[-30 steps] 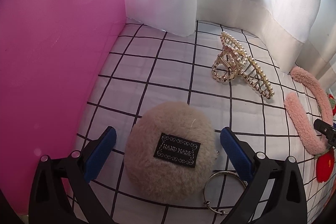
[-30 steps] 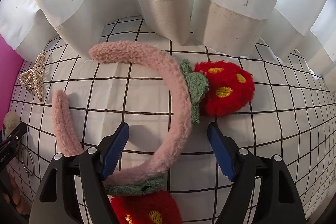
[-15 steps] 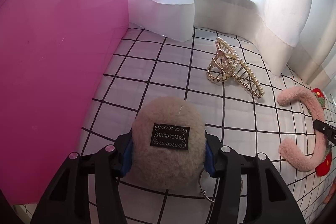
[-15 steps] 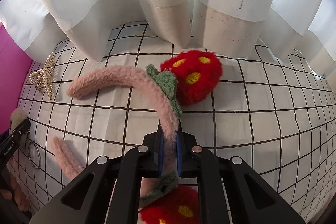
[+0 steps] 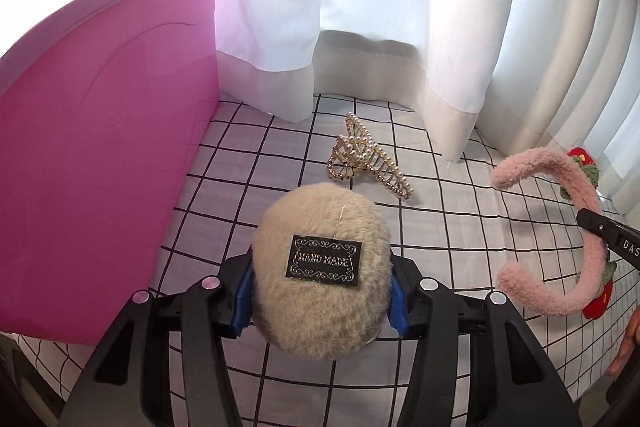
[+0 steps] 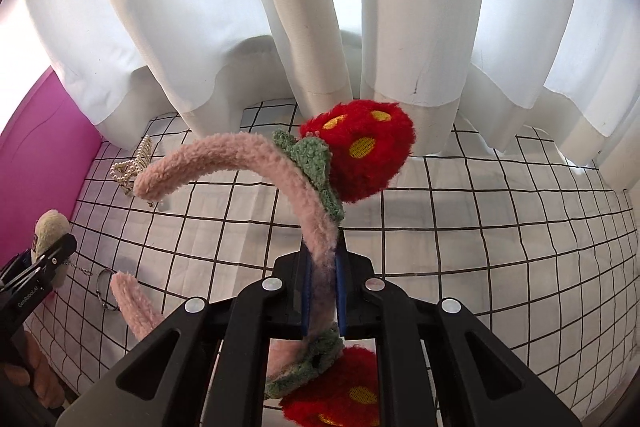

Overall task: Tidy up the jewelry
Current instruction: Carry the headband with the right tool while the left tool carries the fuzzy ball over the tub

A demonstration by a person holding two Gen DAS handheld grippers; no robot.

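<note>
My left gripper (image 5: 320,291) is shut on a beige fluffy pom-pom keychain (image 5: 320,267) with a black "HAND MADE" label, held above the checked cloth. Its ring (image 6: 105,287) hangs on a chain. My right gripper (image 6: 322,291) is shut on the band of a pink fuzzy headband (image 6: 312,219) with red strawberry pom-poms (image 6: 360,151), lifted off the cloth. The headband also shows in the left wrist view (image 5: 580,227) at the right. A gold pearl hair claw (image 5: 364,159) lies on the cloth beyond the keychain, and shows in the right wrist view (image 6: 132,167) at the far left.
A pink panel (image 5: 100,147) stands along the left side. White curtains (image 6: 320,7) hang down to the cloth at the back. The white cloth with black grid lines (image 6: 480,227) covers the surface.
Both grippers closed on their items, then lifted them: the keychain rose off the cloth in the left gripper, the headband rose and tilted upright in the right gripper.
</note>
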